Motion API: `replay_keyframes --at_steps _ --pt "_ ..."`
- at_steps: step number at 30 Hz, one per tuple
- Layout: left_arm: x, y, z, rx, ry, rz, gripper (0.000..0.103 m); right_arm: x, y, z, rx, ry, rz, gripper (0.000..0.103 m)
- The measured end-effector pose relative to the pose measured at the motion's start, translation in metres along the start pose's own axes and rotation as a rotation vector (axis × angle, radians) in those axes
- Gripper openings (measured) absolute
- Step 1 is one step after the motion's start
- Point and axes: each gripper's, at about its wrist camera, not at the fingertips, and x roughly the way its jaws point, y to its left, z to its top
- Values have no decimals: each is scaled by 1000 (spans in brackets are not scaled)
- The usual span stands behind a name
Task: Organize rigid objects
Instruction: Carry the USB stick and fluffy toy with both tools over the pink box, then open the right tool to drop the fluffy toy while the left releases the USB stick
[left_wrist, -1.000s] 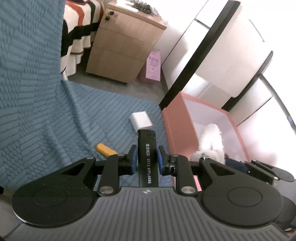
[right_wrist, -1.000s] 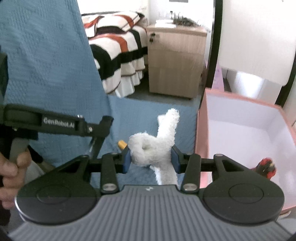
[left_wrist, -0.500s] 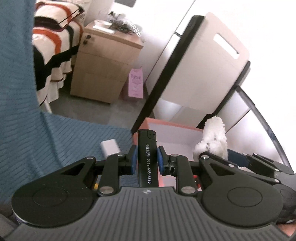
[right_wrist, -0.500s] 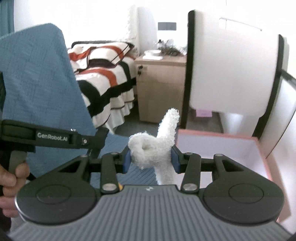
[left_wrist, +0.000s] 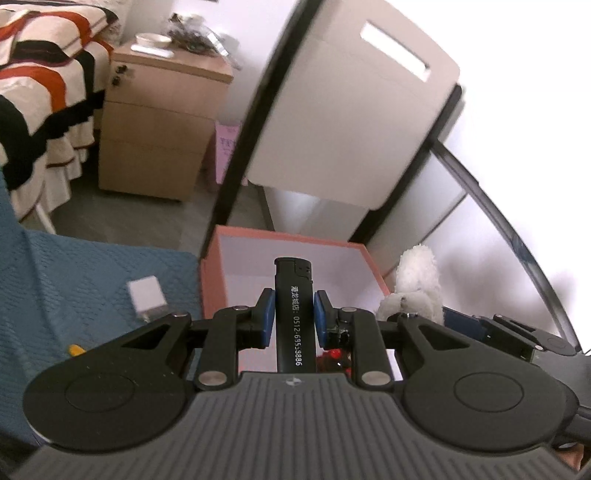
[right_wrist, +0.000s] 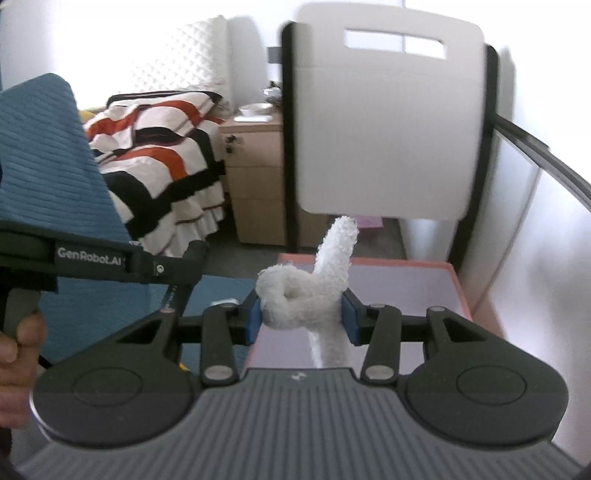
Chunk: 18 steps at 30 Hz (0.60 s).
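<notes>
While the black lighter (left_wrist: 294, 314) is pinched upright between the blue pads of the left gripper (left_wrist: 294, 314), its metal head is seen in front of the open pink box (left_wrist: 212, 291). White digits are printed along the body of the lighter. The box has a pale inside, and a small red thing (left_wrist: 334, 355) is partly seen low in it, behind the right finger of this gripper; what it is cannot be told.

At about 2 o'clock from the lighter, the knotted white towel (left_wrist: 417, 291) is seen, held by the right gripper (left_wrist: 463, 319). In the right wrist view the knot of the towel (right_wrist: 301, 299) is squeezed between the pads of the right gripper (right_wrist: 301, 314), one end standing up towards 12 o'clock and the other hanging down over the box (right_wrist: 460, 291). At 9 o'clock in that view the left gripper (right_wrist: 181, 277) is seen from the side, and a hand (right_wrist: 18, 354) is closed around its handle.

At 9 o'clock from the lighter, a small white block (left_wrist: 147, 297) lies on the blue cloth (left_wrist: 85, 280), and a yellow thing (left_wrist: 75, 349) is partly hidden at 8 o'clock. Behind the box a white chair back (left_wrist: 351, 122) with a slot is placed. At 11 o'clock a wooden cabinet (left_wrist: 155, 136) and a striped bed cover (left_wrist: 33, 99) are seen.
</notes>
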Motion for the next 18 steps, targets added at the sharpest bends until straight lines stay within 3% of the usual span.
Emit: replay_keyframes --at_steps 18 --pt "111 -28 -54 -1 151 20 26 56 -92 -74 123 184 -100 47"
